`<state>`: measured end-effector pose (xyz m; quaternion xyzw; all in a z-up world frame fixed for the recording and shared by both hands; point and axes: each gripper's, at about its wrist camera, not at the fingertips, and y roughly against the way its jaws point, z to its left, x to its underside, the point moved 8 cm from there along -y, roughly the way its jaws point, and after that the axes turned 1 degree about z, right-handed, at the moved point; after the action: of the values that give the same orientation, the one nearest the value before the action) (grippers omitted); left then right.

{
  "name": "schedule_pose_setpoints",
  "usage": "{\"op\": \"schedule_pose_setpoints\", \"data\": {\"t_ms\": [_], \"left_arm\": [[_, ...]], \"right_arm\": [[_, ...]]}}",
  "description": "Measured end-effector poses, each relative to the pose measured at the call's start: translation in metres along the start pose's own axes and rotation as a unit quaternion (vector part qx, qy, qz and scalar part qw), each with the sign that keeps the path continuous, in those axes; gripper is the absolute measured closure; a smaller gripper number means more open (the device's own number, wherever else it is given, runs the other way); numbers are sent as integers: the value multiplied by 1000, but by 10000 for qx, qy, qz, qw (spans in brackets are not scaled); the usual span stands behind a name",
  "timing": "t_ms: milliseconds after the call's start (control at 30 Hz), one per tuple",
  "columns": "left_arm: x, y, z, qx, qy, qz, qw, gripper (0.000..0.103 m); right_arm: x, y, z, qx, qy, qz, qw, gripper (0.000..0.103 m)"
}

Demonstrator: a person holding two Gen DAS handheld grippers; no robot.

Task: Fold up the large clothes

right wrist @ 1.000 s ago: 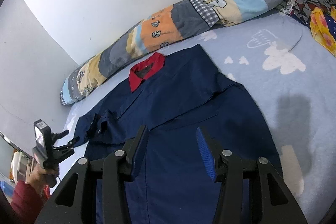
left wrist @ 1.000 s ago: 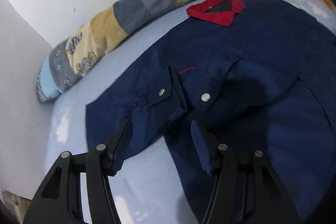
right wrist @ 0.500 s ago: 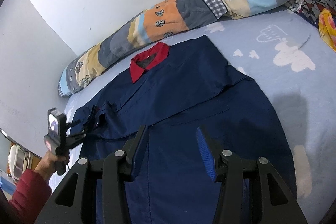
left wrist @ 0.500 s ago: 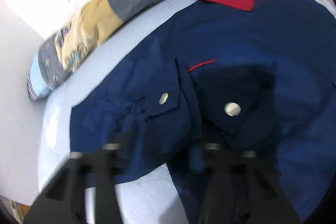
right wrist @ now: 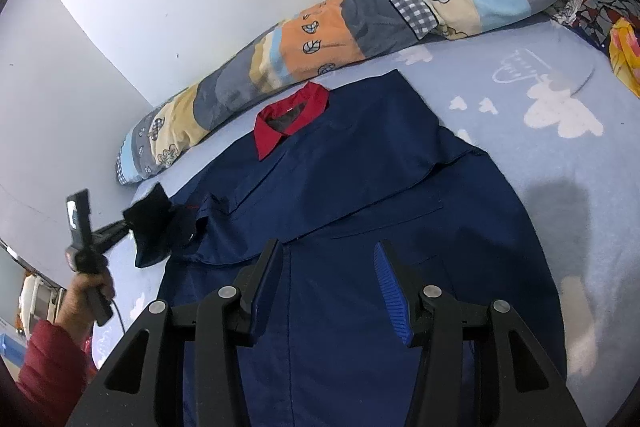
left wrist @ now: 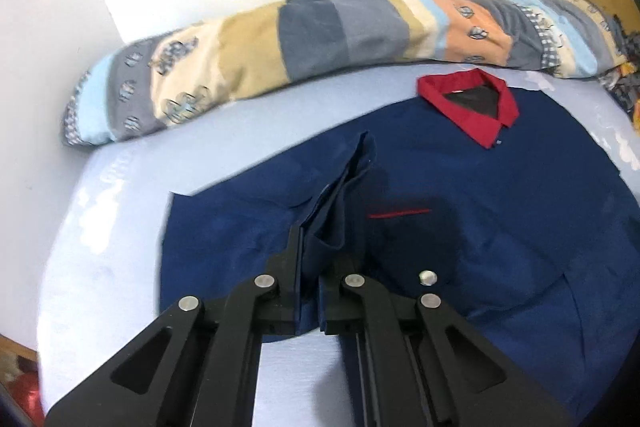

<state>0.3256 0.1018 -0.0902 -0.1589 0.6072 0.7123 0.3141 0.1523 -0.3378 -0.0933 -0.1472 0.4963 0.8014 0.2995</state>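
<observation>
Jaws of left gripper (left wrist: 310, 269) now clamp the jacket (left wrist: 460, 195) sleeve — right gripper's (right wrist: 326, 291) stay apart.

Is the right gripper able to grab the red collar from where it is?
Probably yes. The right gripper is open above the navy shirt's lower part, and only flat cloth lies between it and the red collar. The collar looks far off, so it would need a long reach forward.

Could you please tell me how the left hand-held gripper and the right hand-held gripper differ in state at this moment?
The left hand-held gripper is shut on a raised fold of the navy jacket; the right hand-held gripper is open and holds nothing. The left lifts cloth at the jacket's side, by the sleeve; the right hangs over the flat lower front. Both are black two-finger tools over the same jacket on the blue bedsheet.
</observation>
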Motion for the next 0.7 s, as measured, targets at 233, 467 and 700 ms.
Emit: {"op": "schedule_pose_setpoints", "data": {"t_ms": [233, 467, 700], "left_arm": [[-27, 38, 7, 50, 666, -209, 9976, 99], [-111, 122, -34, 540, 1006, -728, 9908, 99], [-185, 188, -119, 1229, 1092, -1019, 9811, 99]], "right_arm": [[-7, 14, -12, 36, -96, -159, 9998, 53], [-12, 30, -34, 9, -360, -314, 9989, 53], [-18, 52, -55, -7, -522, -509, 9973, 53]]}}
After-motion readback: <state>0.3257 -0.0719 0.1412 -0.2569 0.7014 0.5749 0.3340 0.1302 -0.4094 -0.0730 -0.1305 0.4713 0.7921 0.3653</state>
